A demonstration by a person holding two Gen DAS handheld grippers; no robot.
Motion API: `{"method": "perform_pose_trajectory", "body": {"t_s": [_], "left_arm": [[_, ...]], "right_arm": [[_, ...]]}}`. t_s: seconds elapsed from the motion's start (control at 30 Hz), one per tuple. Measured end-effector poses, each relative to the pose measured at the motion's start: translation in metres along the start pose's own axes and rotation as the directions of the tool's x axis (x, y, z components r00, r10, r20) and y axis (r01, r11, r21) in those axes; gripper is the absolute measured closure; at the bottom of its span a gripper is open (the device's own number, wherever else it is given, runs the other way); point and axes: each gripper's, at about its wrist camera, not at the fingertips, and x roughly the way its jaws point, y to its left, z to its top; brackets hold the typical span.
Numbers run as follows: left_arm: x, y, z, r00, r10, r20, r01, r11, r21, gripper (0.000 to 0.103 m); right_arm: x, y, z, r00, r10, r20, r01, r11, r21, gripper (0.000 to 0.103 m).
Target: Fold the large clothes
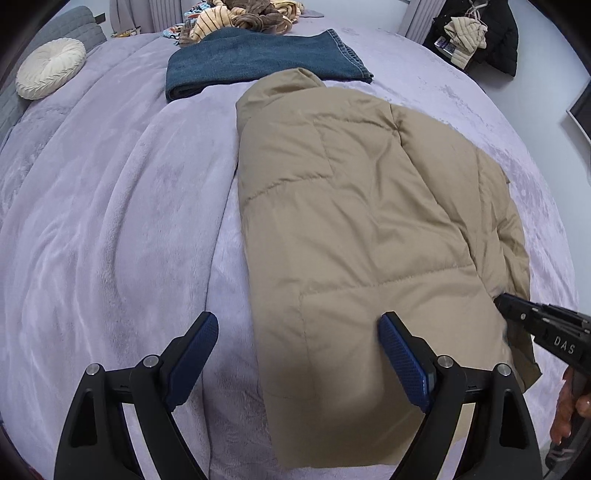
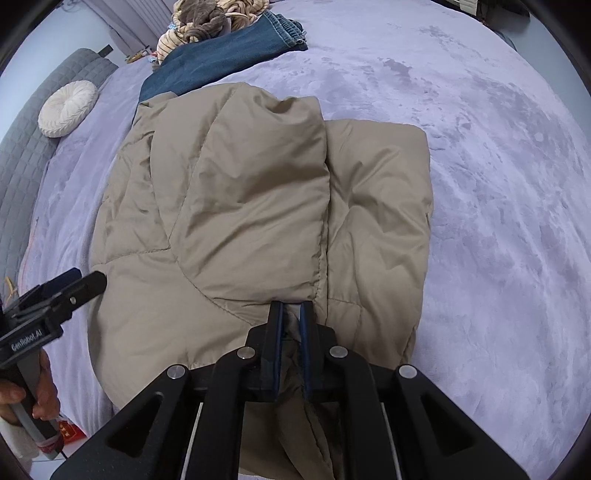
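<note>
A tan puffer jacket (image 1: pixel 354 229) lies on the lilac bed cover (image 1: pixel 110 221), its sides folded inward; it fills the middle of the right wrist view (image 2: pixel 251 206). My left gripper (image 1: pixel 297 326) is open and empty, hovering over the jacket's near left edge, and shows from the side in the right wrist view (image 2: pixel 86 277). My right gripper (image 2: pixel 291 310) is shut on the jacket's near hem, with fabric pinched between the pads. It shows at the jacket's right edge in the left wrist view (image 1: pixel 502 299).
Folded blue jeans (image 1: pixel 258 62) lie beyond the jacket, with a heap of striped and brown clothes (image 1: pixel 243 18) behind them. A round cream cushion (image 1: pixel 50 68) rests against the grey headboard (image 2: pixel 33 133). Dark garments (image 1: pixel 476 37) hang at the far right.
</note>
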Motion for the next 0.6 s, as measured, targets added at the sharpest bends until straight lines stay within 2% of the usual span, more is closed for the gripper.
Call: {"method": "perform_pose_trajectory", "body": {"t_s": [0.13, 0.3, 0.6], "left_arm": [[0.000, 0.002, -0.007, 1.000, -0.013, -0.025, 0.012, 1.000, -0.028, 0.013], [-0.010, 0.001, -0.009, 0.999, -0.022, -0.030, 0.021, 1.000, -0.018, 0.013], [-0.033, -0.002, -0.019, 0.996, -0.073, -0.047, 0.073, 0.997, -0.006, 0.013]], "right_arm": [[-0.004, 0.003, -0.003, 1.000, -0.020, -0.011, 0.020, 1.000, 0.001, 0.092], [-0.025, 0.007, -0.008, 1.000, -0.028, 0.008, 0.028, 0.999, 0.026, 0.091], [-0.053, 0.008, -0.039, 1.000, -0.030, -0.010, 0.031, 0.994, 0.103, 0.091]]}}
